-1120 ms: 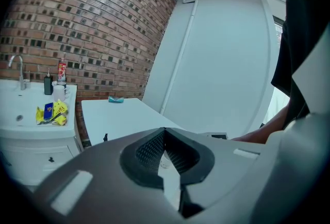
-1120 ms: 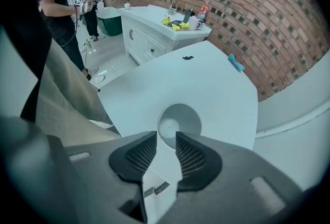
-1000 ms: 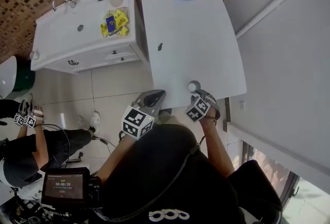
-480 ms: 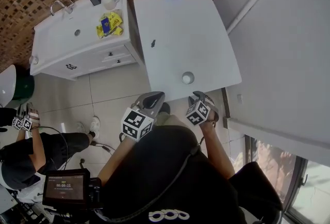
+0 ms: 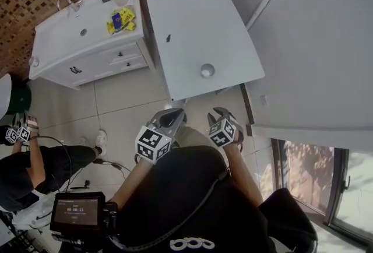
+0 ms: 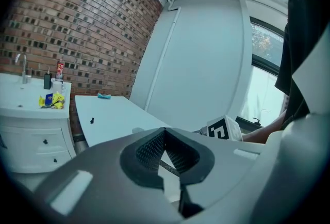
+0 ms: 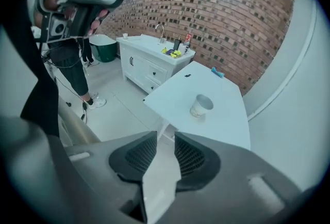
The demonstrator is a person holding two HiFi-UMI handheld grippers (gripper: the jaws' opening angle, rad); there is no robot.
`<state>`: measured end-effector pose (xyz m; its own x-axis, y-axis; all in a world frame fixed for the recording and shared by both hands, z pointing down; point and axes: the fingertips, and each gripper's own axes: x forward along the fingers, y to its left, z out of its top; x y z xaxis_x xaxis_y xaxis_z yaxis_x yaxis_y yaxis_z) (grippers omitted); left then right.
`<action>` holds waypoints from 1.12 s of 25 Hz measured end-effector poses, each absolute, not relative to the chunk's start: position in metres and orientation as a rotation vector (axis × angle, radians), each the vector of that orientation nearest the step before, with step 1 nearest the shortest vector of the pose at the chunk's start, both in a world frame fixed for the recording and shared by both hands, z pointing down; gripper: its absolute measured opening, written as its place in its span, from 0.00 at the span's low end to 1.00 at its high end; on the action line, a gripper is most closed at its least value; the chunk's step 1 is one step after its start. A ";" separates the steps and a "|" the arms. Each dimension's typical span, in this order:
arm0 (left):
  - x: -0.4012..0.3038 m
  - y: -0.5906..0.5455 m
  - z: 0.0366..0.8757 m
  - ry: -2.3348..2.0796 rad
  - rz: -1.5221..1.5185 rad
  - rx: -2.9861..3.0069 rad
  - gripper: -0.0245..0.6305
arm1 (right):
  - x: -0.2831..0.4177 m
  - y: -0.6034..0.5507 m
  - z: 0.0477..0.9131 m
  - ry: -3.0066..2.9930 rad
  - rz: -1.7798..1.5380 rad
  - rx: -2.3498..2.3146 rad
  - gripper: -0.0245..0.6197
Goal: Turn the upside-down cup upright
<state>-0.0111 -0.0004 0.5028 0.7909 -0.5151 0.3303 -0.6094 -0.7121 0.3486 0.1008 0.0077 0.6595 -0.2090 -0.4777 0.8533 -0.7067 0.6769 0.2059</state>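
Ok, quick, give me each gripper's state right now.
Left gripper: closed, tips together, holding nothing.
Right gripper: open, holding nothing; the cup stands on the table, away from it.
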 end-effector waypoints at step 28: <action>0.052 0.145 0.519 -0.888 0.275 2.472 0.06 | 0.147 0.159 0.600 -2.094 0.339 1.028 0.15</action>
<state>0.0524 0.1451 0.5193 0.7675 -0.5407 0.3445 -0.6407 -0.6651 0.3836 0.1466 0.1590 0.5996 -0.3833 -0.5602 0.7343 -0.7632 0.6398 0.0897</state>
